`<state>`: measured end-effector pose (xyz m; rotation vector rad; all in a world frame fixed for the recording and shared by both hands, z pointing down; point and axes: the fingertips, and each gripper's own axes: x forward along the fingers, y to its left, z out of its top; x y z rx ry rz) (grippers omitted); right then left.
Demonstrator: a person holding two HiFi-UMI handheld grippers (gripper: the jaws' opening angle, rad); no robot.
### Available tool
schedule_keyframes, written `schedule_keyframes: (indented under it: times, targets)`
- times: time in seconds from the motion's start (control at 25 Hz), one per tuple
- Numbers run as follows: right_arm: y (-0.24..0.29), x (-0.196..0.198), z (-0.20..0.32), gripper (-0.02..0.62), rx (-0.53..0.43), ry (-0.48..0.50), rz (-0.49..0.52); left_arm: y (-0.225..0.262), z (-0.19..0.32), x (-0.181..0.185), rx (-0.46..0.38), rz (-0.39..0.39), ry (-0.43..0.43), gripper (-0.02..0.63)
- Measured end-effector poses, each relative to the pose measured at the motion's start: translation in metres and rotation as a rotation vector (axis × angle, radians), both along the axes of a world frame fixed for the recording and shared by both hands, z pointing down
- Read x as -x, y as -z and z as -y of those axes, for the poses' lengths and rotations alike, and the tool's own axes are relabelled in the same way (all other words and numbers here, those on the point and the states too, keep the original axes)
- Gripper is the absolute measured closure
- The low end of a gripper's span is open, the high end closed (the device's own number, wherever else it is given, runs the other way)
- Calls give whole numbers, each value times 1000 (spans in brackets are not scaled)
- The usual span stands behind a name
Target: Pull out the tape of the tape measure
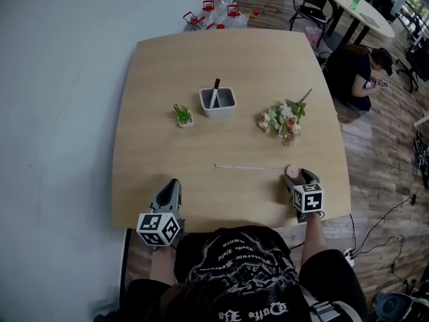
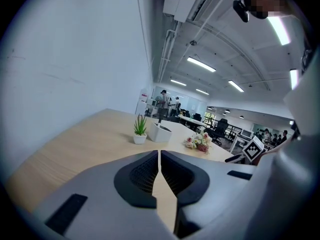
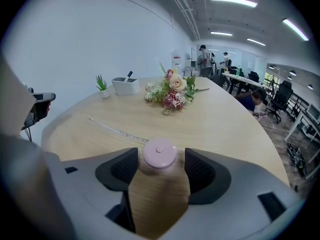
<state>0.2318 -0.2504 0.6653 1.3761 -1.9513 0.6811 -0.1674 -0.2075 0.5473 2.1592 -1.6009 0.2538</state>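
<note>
A small round pink tape measure (image 1: 291, 172) (image 3: 160, 154) lies on the wooden table (image 1: 234, 66) near its front right edge. Its thin tape (image 1: 248, 168) (image 3: 117, 130) stretches flat across the table to the left. My right gripper (image 1: 299, 175) (image 3: 161, 160) is open, one jaw on each side of the case, with small gaps between the pads and the case. My left gripper (image 1: 173, 185) (image 2: 159, 156) rests at the front left of the table, shut with nothing in it.
Mid-table stand a small potted plant (image 1: 183, 116), a grey box with a pen (image 1: 218, 101) and a flower bouquet (image 1: 284, 121). Water bottles (image 1: 214, 12) sit beyond the far edge. A person (image 1: 358, 69) crouches on the floor to the right.
</note>
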Motion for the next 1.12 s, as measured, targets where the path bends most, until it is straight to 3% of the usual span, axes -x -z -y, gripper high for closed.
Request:
schedule_keyframes:
  times: [0.2, 0.52, 0.72, 0.96, 1.12]
  targets:
    - [37, 10, -1, 302, -103, 26, 1, 5, 0, -9, -19, -8, -6, 565]
    - [142, 43, 1, 302, -377, 81, 26, 55, 3, -46, -191, 12, -84, 565]
    - [204, 56, -13, 302, -554, 54, 84, 94, -2, -50, -317, -6, -60, 563]
    - [211, 71, -29, 308, -579, 92, 100, 99, -7, -51, -337, 17, -66, 565]
    - [210, 81, -34, 435, -588, 120, 106, 98, -12, -60, -336, 23, -107, 580]
